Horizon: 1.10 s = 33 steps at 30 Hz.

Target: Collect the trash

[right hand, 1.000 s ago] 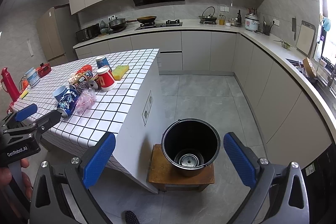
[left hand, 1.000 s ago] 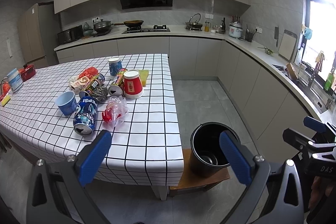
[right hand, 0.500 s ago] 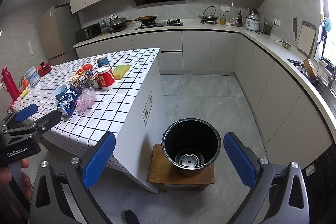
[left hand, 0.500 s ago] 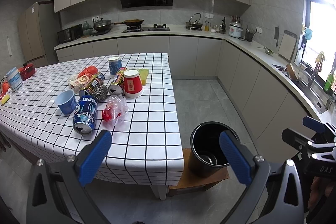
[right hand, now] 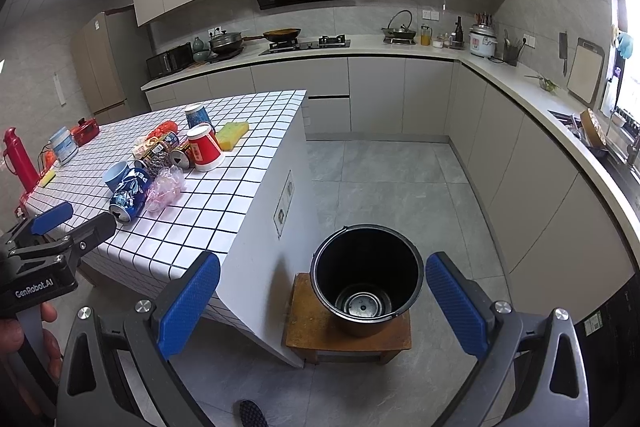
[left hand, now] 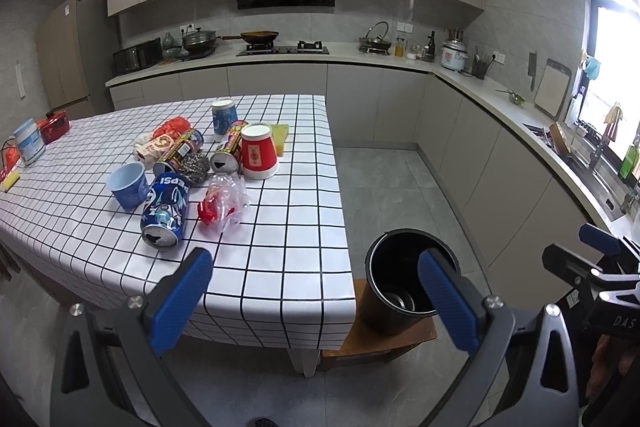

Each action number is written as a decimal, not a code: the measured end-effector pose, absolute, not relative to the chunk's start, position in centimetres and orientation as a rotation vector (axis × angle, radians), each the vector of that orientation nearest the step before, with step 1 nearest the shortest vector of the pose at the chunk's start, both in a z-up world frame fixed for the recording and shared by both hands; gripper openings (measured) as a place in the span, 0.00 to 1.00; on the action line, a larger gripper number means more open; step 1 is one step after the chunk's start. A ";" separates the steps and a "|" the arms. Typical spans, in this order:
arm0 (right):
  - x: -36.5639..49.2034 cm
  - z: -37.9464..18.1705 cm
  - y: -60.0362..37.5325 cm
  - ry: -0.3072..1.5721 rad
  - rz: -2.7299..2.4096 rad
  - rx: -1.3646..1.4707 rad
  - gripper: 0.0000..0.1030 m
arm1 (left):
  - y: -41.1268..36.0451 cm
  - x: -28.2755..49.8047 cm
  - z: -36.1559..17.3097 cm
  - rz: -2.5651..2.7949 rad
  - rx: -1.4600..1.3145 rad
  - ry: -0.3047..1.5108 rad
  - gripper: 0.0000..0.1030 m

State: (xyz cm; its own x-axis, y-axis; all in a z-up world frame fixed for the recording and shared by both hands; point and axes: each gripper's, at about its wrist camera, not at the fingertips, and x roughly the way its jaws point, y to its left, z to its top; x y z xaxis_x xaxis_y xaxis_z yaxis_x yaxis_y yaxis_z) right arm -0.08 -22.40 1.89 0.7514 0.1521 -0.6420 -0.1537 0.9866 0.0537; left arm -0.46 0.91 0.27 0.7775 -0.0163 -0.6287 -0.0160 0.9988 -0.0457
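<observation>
A pile of trash lies on the checked table (left hand: pixel 288 259): a Pepsi can (left hand: pixel 165 211) on its side, crumpled clear plastic (left hand: pixel 224 201), a red paper cup (left hand: pixel 258 157) upside down, a light blue cup (left hand: pixel 128 185), other cans (left hand: pixel 228 151) and a steel scourer (left hand: pixel 194 165). A black bin (left hand: pixel 404 287) stands on a wooden stool (right hand: pixel 316 335) by the table; it also shows in the right wrist view (right hand: pixel 366 277). My left gripper (left hand: pixel 314 301) is open and empty, short of the table's near edge. My right gripper (right hand: pixel 320 303) is open and empty, above the bin's near side.
The kitchen counter (left hand: pixel 500 99) runs along the back and right walls with a stove, pots and a rice cooker. A yellow sponge (right hand: pixel 232 129), a red thermos (right hand: pixel 18 163) and a white-blue jar (left hand: pixel 28 147) are on the table. Grey floor (right hand: pixel 384 179) lies between table and cabinets.
</observation>
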 end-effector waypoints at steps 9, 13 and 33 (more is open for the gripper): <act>2.0 0.7 -22.0 0.722 0.223 0.003 1.00 | 5.9 0.3 -0.7 0.107 -0.117 0.677 1.00; 3.7 0.4 -20.9 0.716 0.251 0.003 1.00 | 9.2 1.4 -2.0 0.166 -0.145 0.703 1.00; 16.9 -4.2 -4.6 0.783 0.335 -0.004 0.84 | 20.2 12.9 -10.6 0.170 -0.173 0.843 0.82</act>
State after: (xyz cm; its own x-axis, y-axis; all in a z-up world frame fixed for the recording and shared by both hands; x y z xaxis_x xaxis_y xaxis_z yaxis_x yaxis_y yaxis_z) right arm 16.91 -4.56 -4.22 0.6587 0.2949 -0.6922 -0.2976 0.9471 0.1203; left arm 12.88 20.24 -10.65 0.6532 0.0802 -0.7529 -0.2170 0.9725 -0.0846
